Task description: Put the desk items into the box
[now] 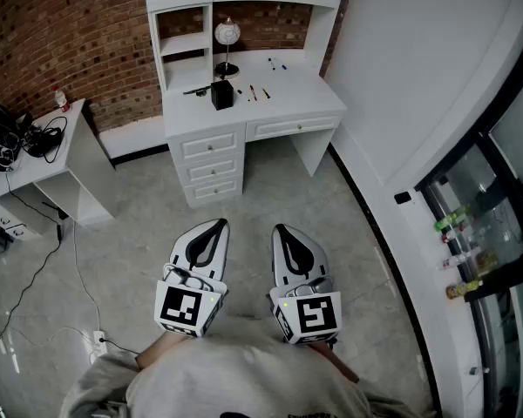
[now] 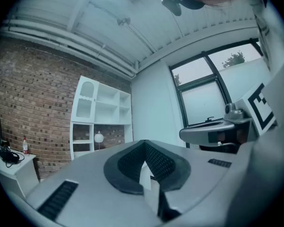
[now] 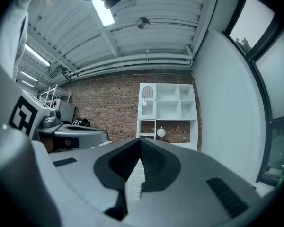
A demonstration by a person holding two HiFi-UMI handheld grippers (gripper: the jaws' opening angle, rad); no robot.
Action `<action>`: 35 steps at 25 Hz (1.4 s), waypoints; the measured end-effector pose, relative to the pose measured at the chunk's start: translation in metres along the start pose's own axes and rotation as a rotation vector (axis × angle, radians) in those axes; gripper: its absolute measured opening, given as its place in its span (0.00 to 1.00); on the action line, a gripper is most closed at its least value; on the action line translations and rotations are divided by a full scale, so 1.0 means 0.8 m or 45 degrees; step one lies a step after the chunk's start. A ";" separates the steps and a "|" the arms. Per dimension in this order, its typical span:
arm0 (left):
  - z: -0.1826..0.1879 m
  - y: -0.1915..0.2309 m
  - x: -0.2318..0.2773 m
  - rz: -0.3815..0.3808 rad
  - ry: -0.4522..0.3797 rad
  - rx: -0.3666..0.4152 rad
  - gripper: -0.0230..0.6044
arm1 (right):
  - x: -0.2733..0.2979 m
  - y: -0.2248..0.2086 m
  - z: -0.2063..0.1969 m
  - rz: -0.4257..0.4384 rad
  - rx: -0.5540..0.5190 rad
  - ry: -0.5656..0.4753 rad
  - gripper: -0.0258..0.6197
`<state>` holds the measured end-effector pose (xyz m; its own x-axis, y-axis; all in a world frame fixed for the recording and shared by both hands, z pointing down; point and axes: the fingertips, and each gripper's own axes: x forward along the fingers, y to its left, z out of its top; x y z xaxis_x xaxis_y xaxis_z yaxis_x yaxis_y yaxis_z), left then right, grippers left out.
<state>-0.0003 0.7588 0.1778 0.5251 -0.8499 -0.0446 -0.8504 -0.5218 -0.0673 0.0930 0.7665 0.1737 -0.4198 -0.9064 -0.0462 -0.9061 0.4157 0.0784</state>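
Thin Pens, a Small Box and a Long Walk In

Both tools were idle and empty. The left gripper (image 1: 216, 225) and right gripper (image 1: 281, 231) were held level, side by side in front of the person, each with its jaws pressed together on nothing. They were well apart from the desk (image 1: 305, 103).

The task's things lay on that desk. A black box (image 1: 222, 94) stood near the front of the top, with a dark item (image 1: 196, 91) just left of it and a few pens (image 1: 253, 92) just right of it. More small pieces (image 1: 277, 63) lay further back. From that far off they were too small to say for sure what each one was.

No item was in the box, so every risk lay ahead:

- **Closed jaws:** they would have to part before any pick. Brought down closed, they would likely shove a pen along the top or off the front edge.
- **Thin pens:** they lay flat, so a pinch could slip or roll them.
- **The box:** it looked light and narrow. A pen pushed in at a slant, or a jaw catching the rim, might tip it.
- **The lamp:** the globe lamp (image 1: 227, 35) stood right behind the box and could be knocked by a gripper reaching for the back pieces.
- **The walk in:** the floor socket (image 1: 98, 338) at the person's left was a trip hazard if the path drifted that way
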 end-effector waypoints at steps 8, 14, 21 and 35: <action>-0.012 -0.028 0.009 0.009 0.022 -0.007 0.05 | -0.012 -0.016 -0.016 0.029 0.010 0.022 0.07; -0.010 -0.033 0.013 0.024 0.038 0.015 0.05 | -0.013 -0.021 -0.015 0.047 0.025 -0.009 0.07; -0.019 -0.013 0.025 0.032 0.034 0.007 0.05 | 0.010 -0.014 -0.021 0.098 0.085 -0.023 0.07; -0.033 0.109 0.176 -0.041 -0.017 -0.016 0.05 | 0.198 -0.062 -0.019 0.092 0.071 -0.034 0.07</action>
<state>-0.0016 0.5920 0.1921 0.5527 -0.8315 -0.0563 -0.8332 -0.5500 -0.0564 0.0720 0.6015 0.1779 -0.4849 -0.8718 -0.0693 -0.8745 0.4842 0.0269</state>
